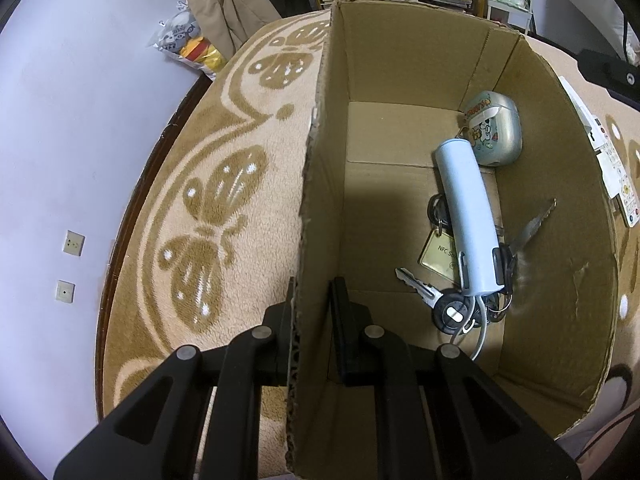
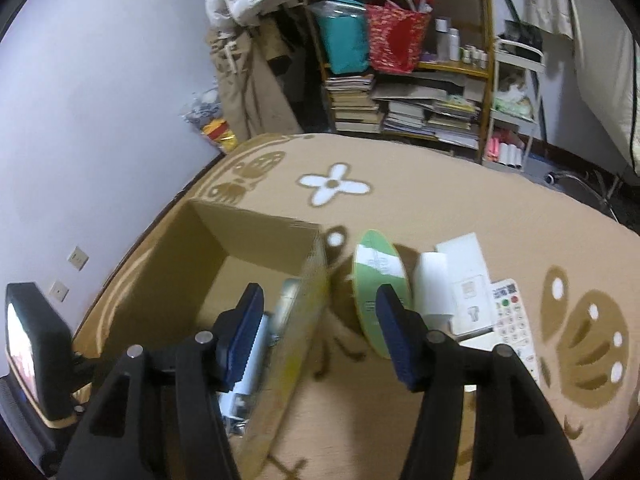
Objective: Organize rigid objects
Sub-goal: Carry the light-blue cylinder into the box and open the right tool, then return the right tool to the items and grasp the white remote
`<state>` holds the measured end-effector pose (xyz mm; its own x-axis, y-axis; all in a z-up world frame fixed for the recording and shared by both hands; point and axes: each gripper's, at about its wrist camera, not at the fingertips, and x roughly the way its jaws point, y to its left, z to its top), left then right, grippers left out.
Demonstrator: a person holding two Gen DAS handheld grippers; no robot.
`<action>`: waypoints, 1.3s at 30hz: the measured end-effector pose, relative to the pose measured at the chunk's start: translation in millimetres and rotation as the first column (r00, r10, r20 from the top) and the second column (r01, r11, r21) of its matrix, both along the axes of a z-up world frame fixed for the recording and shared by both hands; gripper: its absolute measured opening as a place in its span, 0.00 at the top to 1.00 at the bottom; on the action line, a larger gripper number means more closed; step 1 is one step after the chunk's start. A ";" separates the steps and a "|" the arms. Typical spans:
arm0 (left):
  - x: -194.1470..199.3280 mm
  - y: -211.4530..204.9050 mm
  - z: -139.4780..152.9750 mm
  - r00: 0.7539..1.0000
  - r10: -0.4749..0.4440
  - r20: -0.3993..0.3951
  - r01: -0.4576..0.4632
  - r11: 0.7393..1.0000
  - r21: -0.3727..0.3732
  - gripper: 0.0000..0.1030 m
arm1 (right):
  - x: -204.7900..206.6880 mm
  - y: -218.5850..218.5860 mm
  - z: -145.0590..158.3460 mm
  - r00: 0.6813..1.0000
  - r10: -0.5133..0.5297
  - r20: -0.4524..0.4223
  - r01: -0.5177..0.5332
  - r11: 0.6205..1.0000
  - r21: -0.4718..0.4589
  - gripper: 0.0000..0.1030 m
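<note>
An open cardboard box stands on a patterned beige rug. My left gripper is shut on the box's left wall, one finger outside and one inside. Inside lie a pale blue cylinder, a bunch of keys with a gold tag, and a small green case with cartoon stickers. In the right wrist view my right gripper hangs open above the box's right wall, empty. Just right of the box stands a green and white round container.
White boxes and a white remote control lie on the rug beside the round container. A shelf of books and bags stands at the far wall. A lilac wall borders the rug on the left.
</note>
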<state>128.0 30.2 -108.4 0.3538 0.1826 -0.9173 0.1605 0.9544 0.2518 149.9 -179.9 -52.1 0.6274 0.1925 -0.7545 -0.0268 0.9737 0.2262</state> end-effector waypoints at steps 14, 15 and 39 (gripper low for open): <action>2.1 0.7 1.3 1.000 0.008 -0.007 -0.008 1.000 -0.008 0.88 | -1.2 -90.2 -35.3 0.979 -0.197 -0.050 0.195 0.980 -0.049 0.40; 2.5 0.9 1.4 1.000 0.008 -0.007 -0.008 1.000 -0.008 0.88 | -2.4 -95.0 -38.0 0.978 -0.203 -0.055 0.201 0.978 -0.049 0.40; 4.4 2.2 0.6 1.000 0.008 -0.009 -0.008 1.000 -0.011 0.88 | -6.0 -164.5 -101.5 0.926 -0.322 -0.196 0.325 0.946 -0.017 0.52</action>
